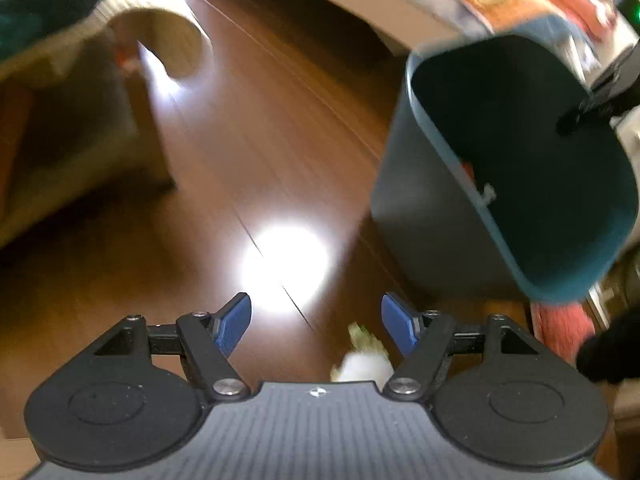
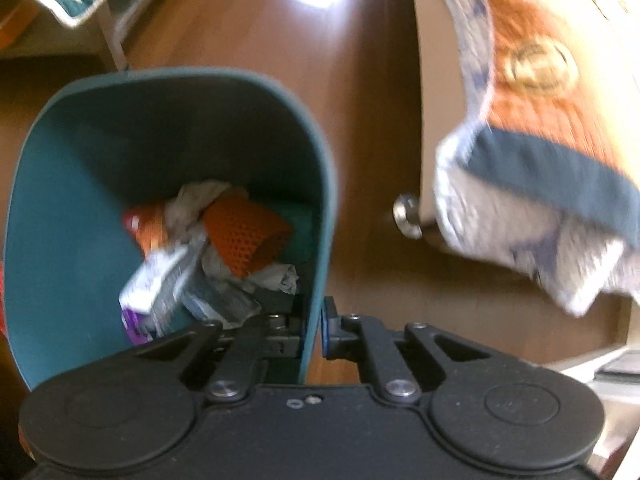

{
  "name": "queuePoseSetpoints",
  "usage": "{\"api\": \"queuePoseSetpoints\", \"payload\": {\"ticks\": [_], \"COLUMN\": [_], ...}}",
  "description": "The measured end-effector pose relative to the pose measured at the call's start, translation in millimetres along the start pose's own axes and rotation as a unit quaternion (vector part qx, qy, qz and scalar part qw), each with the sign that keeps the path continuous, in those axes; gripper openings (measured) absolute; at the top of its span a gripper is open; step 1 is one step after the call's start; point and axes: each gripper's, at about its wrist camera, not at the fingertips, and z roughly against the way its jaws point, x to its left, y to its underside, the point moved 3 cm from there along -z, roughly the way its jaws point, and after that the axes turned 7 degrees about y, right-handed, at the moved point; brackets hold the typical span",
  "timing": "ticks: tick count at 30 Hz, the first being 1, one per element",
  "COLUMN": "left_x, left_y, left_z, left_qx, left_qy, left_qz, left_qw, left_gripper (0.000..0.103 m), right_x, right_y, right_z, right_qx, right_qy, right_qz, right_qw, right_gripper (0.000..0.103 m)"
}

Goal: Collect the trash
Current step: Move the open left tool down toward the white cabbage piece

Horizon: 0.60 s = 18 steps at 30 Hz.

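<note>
A dark teal trash bin (image 1: 420, 220) stands on the wooden floor to the right in the left wrist view. My left gripper (image 1: 316, 312) hangs open over the floor, nothing between its blue pads. A small crumpled white and greenish scrap (image 1: 362, 354) lies on the floor just below it, close to the right finger. In the right wrist view my right gripper (image 2: 314, 320) is shut on the bin's (image 2: 80, 200) near wall, one finger inside and one outside. Inside lie an orange net (image 2: 244, 236), crumpled paper (image 2: 192, 200) and wrappers.
A bed with a patterned orange blanket (image 2: 528, 92) overhangs on the right, its metal foot (image 2: 406, 214) on the floor. Low wooden furniture (image 1: 60, 140) stands left of the floor strip. A red cloth (image 1: 560, 328) lies beside the bin. Lamp glare (image 1: 284, 268) marks the floor.
</note>
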Motion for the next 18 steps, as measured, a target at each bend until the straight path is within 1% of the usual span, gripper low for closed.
{"api": "queuePoseSetpoints", "payload": {"ticks": [4, 7, 9, 11, 14, 18], "left_x": [-1, -7, -16, -24, -32, -43], "left_y": [18, 33, 43, 53, 66, 81], "left_z": [-45, -82, -102, -120, -144, -165], "left_qx": [0.055, 0.089, 0.102, 0.12, 0.151, 0.17], "left_qy": [0.035, 0.061, 0.058, 0.071, 0.087, 0.08], "left_qz": [-0.008, -0.013, -0.045, -0.076, -0.106, -0.134], "left_qw": [0.9978, 0.9941, 0.992, 0.9873, 0.9791, 0.9729], "left_gripper": [0.072, 0.072, 0.072, 0.072, 0.072, 0.072], "right_x": [-3, -9, -11, -10, -13, -19], "right_y": [25, 42, 46, 47, 51, 51], "right_z": [-5, -8, -10, -9, -11, -14], "right_qx": [0.024, 0.035, 0.04, 0.045, 0.052, 0.057], "right_qy": [0.0, -0.008, -0.013, -0.015, -0.018, -0.016], "right_qz": [-0.006, -0.031, -0.047, -0.061, -0.075, -0.084], "right_qw": [1.0, 0.999, 0.998, 0.997, 0.996, 0.995], "right_gripper": [0.009, 0.009, 0.009, 0.01, 0.01, 0.011]}}
